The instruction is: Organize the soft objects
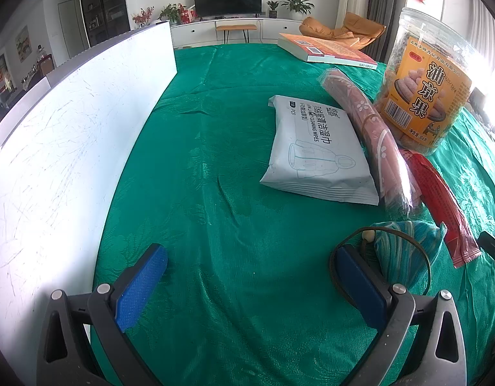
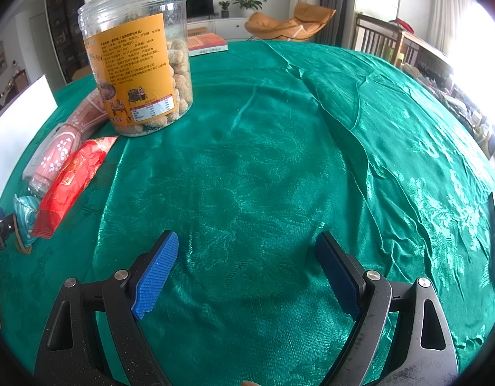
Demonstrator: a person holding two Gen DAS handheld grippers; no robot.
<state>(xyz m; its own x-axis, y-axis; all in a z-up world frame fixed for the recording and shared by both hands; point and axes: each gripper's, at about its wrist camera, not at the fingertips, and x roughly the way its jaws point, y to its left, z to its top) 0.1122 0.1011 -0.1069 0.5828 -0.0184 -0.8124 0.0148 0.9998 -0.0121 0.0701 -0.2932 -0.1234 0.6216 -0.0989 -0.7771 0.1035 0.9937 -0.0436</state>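
Observation:
A white pack of wet wipes (image 1: pixel 315 151) lies flat on the green cloth, right of centre in the left wrist view. Beside it lie a long pink wrapped roll (image 1: pixel 369 135) and a red snack packet (image 1: pixel 443 206). A small teal pouch (image 1: pixel 405 254) with a brown cord sits just past the right finger of my left gripper (image 1: pixel 247 276), which is open and empty. My right gripper (image 2: pixel 247 267) is open over bare cloth. At its far left I see the red packet (image 2: pixel 70 180), the pink roll (image 2: pixel 67 141) and the teal pouch (image 2: pixel 25 215).
A clear snack jar (image 1: pixel 424 87) with an orange label stands behind the roll, the same jar (image 2: pixel 141 61) at the right view's upper left. A book (image 1: pixel 324 51) lies at the table's far edge. A white board (image 1: pixel 64 148) stands along the left side. A green tablecloth (image 2: pixel 279 160) covers the table.

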